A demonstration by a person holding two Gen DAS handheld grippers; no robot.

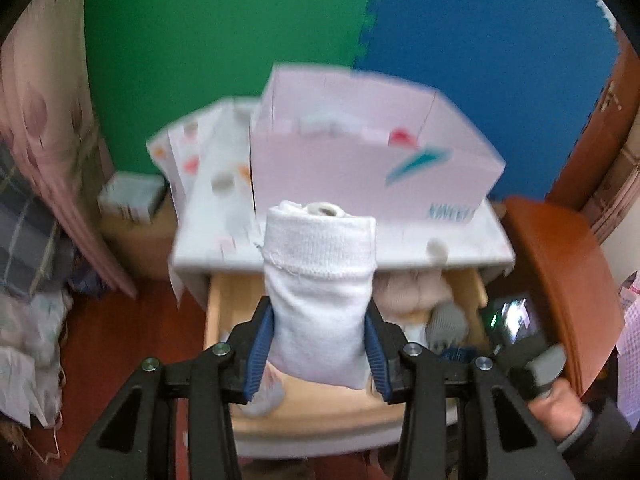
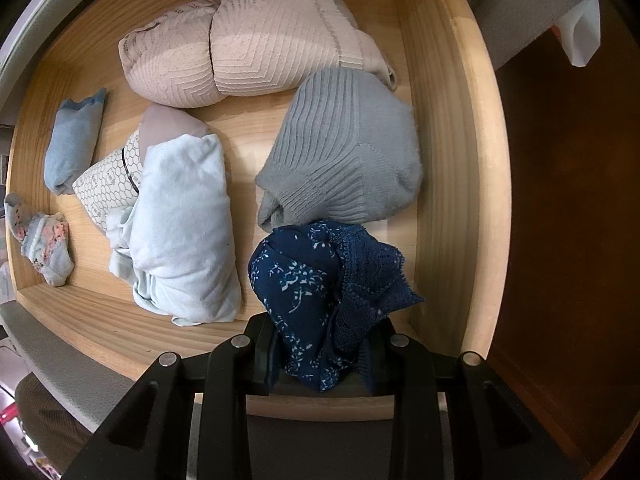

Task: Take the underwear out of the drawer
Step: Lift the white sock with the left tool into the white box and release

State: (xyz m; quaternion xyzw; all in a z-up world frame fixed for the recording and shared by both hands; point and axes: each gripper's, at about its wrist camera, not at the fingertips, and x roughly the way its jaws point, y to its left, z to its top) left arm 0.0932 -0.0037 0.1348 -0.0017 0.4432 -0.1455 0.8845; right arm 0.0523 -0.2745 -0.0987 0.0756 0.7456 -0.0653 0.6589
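Below you is an open wooden drawer (image 2: 444, 128) in a white cabinet (image 1: 224, 248), with a pale pink box (image 1: 360, 160) standing on the cabinet top. Inside the drawer, a beige bra (image 2: 240, 48) lies at the far end, a grey knit piece (image 2: 344, 148) near the right wall, a light blue folded bundle (image 2: 184, 232) in the middle, and a small blue sock (image 2: 72, 148) toward the left wall. Your left tool (image 1: 319, 344) is clamped on a white rolled bundle (image 1: 320, 292), held upright above the drawer, its blue pads pressing both sides. Your right tool (image 2: 324, 360) points straight down into the drawer and is closed on navy floral underwear (image 2: 316, 292) with a lace edge, just in front of the grey piece. Your right hand (image 1: 560, 404) shows at the left view's lower right edge.
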